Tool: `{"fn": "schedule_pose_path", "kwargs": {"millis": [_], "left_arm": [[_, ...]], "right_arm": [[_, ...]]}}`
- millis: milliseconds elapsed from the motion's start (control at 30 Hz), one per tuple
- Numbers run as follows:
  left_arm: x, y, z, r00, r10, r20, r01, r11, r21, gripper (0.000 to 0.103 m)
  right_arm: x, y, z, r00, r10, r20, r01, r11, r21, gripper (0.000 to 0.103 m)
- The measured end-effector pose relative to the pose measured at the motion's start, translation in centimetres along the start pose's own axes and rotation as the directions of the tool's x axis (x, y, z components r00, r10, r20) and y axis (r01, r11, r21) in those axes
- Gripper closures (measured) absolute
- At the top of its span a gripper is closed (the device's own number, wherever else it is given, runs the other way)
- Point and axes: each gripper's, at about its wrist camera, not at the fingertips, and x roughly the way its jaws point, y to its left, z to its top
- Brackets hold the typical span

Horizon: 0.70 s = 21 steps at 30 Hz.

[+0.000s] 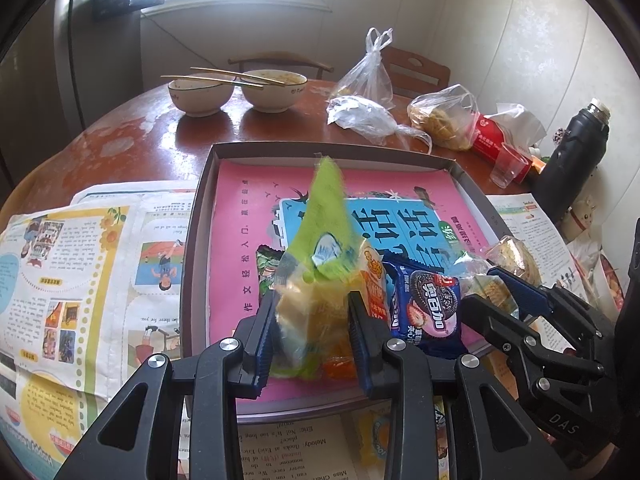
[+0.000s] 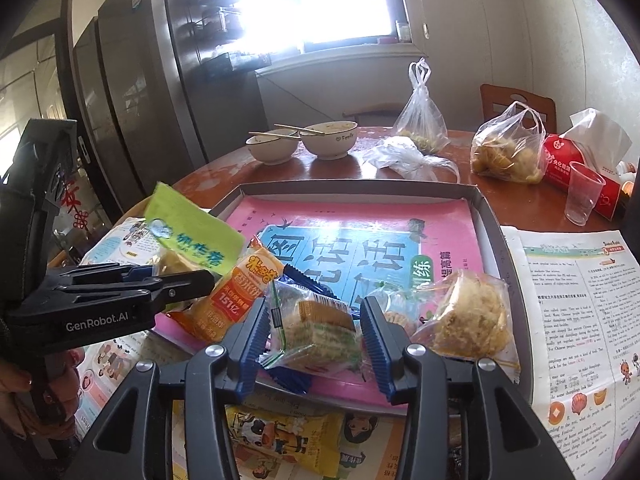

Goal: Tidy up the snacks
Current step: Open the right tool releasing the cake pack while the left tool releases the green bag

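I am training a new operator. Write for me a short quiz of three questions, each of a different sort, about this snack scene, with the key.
1. True or false: the left gripper is shut on the green-topped snack bag.
2. Multiple choice: the clear-wrapped sandwich cracker pack between the fingers of the right gripper lies
A. inside the shallow box
B. in a bowl
C. on a chair
3. Fill in: two pairs of chopsticks rest across the two ____ at the far side of the table.

Key: 1 true; 2 A; 3 bowls.
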Motion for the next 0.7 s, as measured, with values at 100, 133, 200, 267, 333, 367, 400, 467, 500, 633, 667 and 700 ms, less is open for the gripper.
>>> {"fn": "schedule_pose_path", "kwargs": {"millis": [100,133,200,267,333,367,400,467,500,633,667,700], "left_arm": [[-0.1,0.0,-0.1,1.000,0.001,-0.001,-0.001,1.000,-0.001,0.069],[-0.1,0.0,-0.1,1.000,0.002,-0.001,-0.002,1.000,0.000,0.069],[-0.1,0.0,-0.2,1.000,0.004,-0.003,-0.004,1.000,0.001,0.069],[-0.2,0.0,-0.2,1.000,0.003,-0.004,-0.003,1.000,0.001,0.068],[-0.3,0.0,-0.2,1.000,0.005,-0.004,-0.005,1.000,0.001,0.068],[-0.4,0.0,-0.2,1.000,0.005,-0.004,-0.005,1.000,0.001,0.068],[-0.6,-0.1,-0.2,1.000,0.006,-0.002,-0.006,1.000,0.002,0.068],[-0.8,-0.2,-0.2,1.000,0.010,0.002,-0.010,1.000,0.007,0.064],[-1.0,-0.2,-0.3,1.000,0.012,0.004,-0.012,1.000,0.010,0.063],[-1.5,-0.5,-0.2,1.000,0.019,0.010,-0.019,1.000,0.017,0.057],[-1.6,-0.5,-0.3,1.000,0.021,0.011,-0.022,1.000,0.019,0.055],[-1.7,-0.6,-0.2,1.000,0.023,0.012,-0.023,1.000,0.021,0.055]], "right_arm": [[-0.1,0.0,0.0,1.000,0.008,0.000,-0.008,1.000,0.003,0.051],[-0.1,0.0,0.1,1.000,0.009,0.000,-0.009,1.000,0.001,0.049],[-0.2,0.1,0.1,1.000,0.008,0.002,-0.008,1.000,-0.001,0.047],[-0.3,0.2,0.1,1.000,0.009,0.005,-0.009,1.000,-0.001,0.046],[-0.5,0.2,0.2,1.000,0.012,0.008,-0.012,1.000,0.001,0.046],[-0.6,0.2,0.2,1.000,0.014,0.013,-0.014,1.000,0.003,0.046],[-0.7,0.2,0.2,1.000,0.015,0.014,-0.015,1.000,0.003,0.046],[-0.9,0.1,0.3,1.000,0.016,0.019,-0.016,1.000,0.007,0.046],[-1.0,0.1,0.3,1.000,0.016,0.021,-0.017,1.000,0.008,0.045],[-1.4,0.1,0.4,0.999,0.018,0.028,-0.019,1.000,0.010,0.045],[-1.5,0.1,0.4,0.999,0.019,0.030,-0.020,1.000,0.012,0.045],[-1.5,0.1,0.5,0.999,0.019,0.032,-0.020,1.000,0.013,0.044]]}}
